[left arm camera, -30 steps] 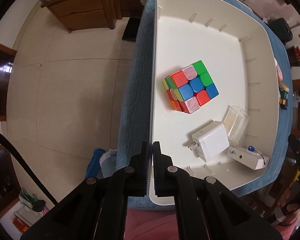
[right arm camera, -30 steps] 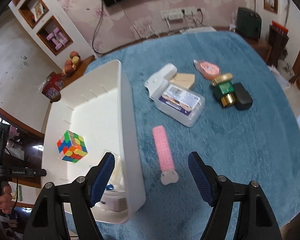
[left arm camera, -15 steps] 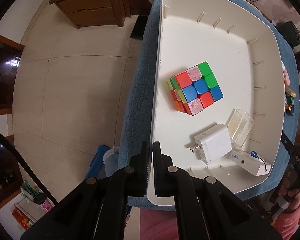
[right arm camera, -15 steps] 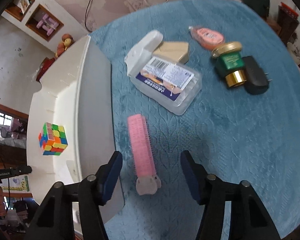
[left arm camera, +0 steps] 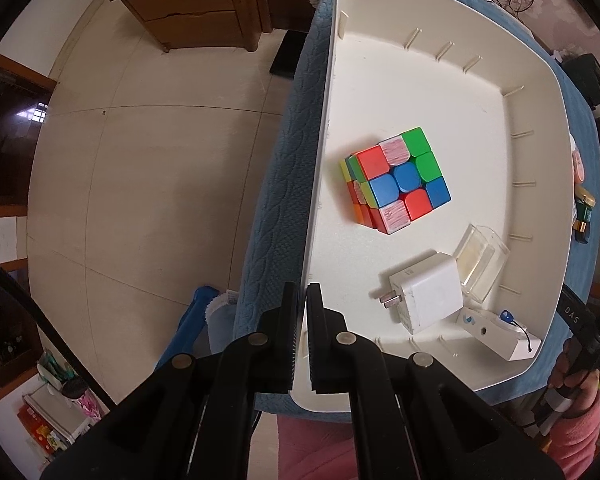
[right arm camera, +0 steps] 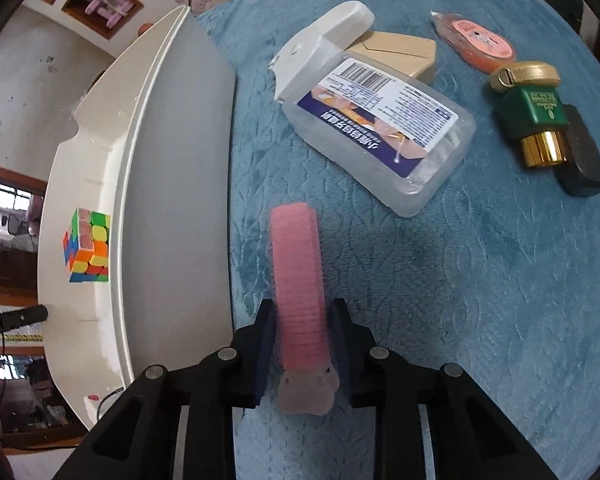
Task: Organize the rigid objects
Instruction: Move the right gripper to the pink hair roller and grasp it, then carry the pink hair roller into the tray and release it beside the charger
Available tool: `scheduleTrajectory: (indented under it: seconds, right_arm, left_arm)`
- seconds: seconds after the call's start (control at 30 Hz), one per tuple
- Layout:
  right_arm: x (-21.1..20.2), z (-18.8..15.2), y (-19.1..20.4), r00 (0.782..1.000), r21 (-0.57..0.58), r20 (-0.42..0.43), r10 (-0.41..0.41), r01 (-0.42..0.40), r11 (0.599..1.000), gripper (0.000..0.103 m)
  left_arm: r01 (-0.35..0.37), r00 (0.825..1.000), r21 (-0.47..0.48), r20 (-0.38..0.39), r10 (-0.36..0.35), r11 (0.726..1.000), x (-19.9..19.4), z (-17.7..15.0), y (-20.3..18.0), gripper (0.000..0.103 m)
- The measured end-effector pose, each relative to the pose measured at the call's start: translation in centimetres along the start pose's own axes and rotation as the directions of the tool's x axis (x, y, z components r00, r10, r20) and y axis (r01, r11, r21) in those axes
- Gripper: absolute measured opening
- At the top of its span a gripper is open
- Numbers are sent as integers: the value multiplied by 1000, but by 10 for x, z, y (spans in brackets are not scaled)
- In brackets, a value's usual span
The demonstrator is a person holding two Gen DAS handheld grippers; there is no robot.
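A: Left gripper (left arm camera: pixel 302 304)?
B: Clamped on the near side wall of the white tray (left arm camera: pixel 540 80), one finger outside, one inside, nearly together on the thin rim.

A: Contents of the tray?
B: Colour cube (left arm camera: pixel 396 180) near the tray's middle. White plug adapter (left arm camera: pixel 424 296) toward the tray's near corner, touching a clear plastic box (left arm camera: pixel 482 260) on its far side. Small white block with a blue tag (left arm camera: pixel 496 332) against the tray's near wall, just beside the adapter.

A: Right gripper (right arm camera: pixel 302 344)?
B: Closed narrowly on the pink hair roller (right arm camera: pixel 298 280), blue pads pressed to both sides of its near end; pale cap of the roller between the fingers. Whether lifted or resting on the blue cloth (right arm camera: pixel 460 280): cannot tell.

A: Position of the roller relative to the tray?
B: Outside the tray, just beside its long outer wall, pointing roughly along it.

A: Other items outside the tray?
B: Clear labelled container with white flip lid (right arm camera: pixel 376 120) near the tray's wall, touching a beige box (right arm camera: pixel 400 54). Farther from the tray: peach oval case (right arm camera: pixel 476 42), green bottle with gold cap (right arm camera: pixel 534 116), black oval object (right arm camera: pixel 580 160).
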State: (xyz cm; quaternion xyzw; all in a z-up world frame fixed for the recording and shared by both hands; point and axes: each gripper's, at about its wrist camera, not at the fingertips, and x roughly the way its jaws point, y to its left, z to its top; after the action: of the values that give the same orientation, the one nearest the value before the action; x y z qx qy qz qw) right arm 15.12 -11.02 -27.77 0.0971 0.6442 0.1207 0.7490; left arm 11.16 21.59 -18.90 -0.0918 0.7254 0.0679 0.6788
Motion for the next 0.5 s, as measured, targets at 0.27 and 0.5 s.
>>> scheduleTrajectory:
  seconds: [0.27,0.5]
  right_arm:
    - [-8,-5,5,999,13,36,0,-1,1000,25]
    - [-32,-9,8,994,31,112,9,-12,999,24]
  left_arm:
    - [-3,1000,13,2,3,1000,0,0,-1,4]
    - [-18,1000,57,-3,19,998,5,2,-10,4]
